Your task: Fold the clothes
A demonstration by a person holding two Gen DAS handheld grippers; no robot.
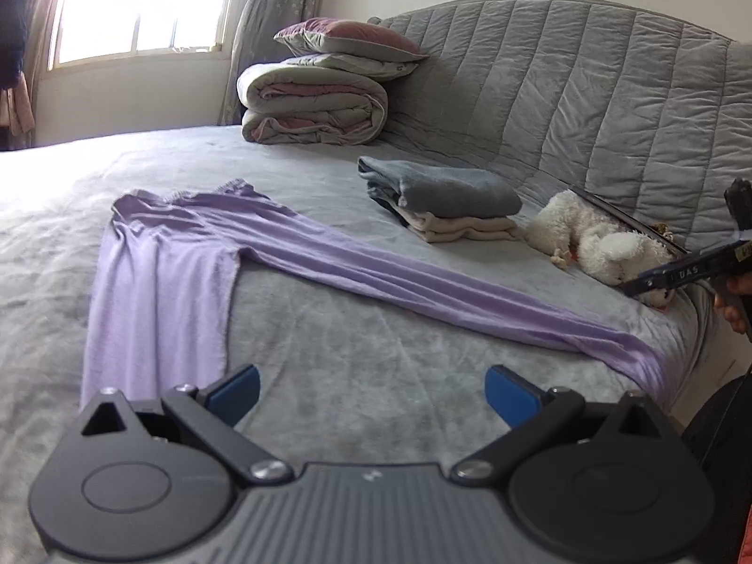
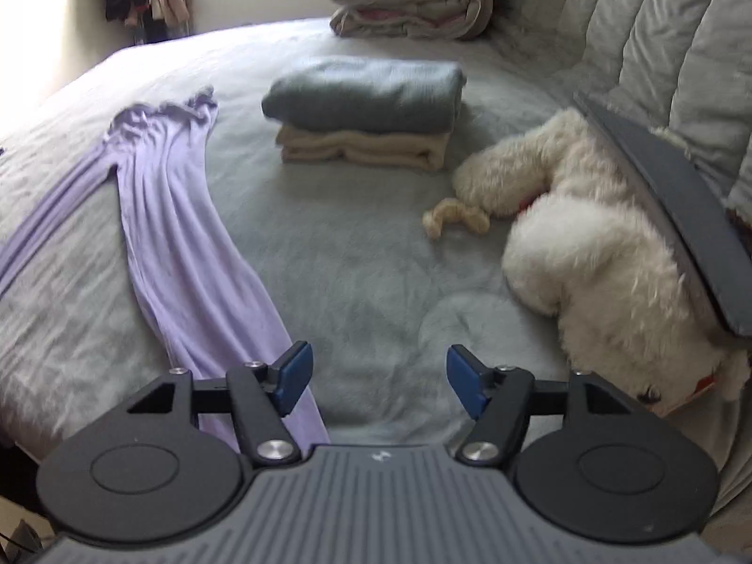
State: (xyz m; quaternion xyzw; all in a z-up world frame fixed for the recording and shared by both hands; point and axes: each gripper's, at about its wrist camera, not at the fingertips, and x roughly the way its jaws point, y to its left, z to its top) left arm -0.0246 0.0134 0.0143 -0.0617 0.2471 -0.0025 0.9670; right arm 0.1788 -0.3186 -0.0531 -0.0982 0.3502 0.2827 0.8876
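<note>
Both the left gripper [image 1: 371, 392] and the right gripper [image 2: 378, 378] are spread wide, holding nothing. The long lilac soft trousers [image 1: 197, 258] lie flat on the grey bed cover [image 1: 352, 366], one leg end hidden behind the right gripper's finger [image 2: 293, 371].

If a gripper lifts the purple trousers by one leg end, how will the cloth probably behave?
The purple trousers will probably droop: the cloth lies thin and rippled on the bed. They seem light. Pinched at one end only, the other leg likely drags, since both legs spread far apart.

A home bedroom: ahead of the gripper lies a grey-covered bed [image 1: 329, 376], with a quilted headboard [image 1: 587, 94], rolled duvet [image 1: 312, 108], pillow [image 1: 348, 40] and curtained window [image 1: 141, 4] beyond.
</note>
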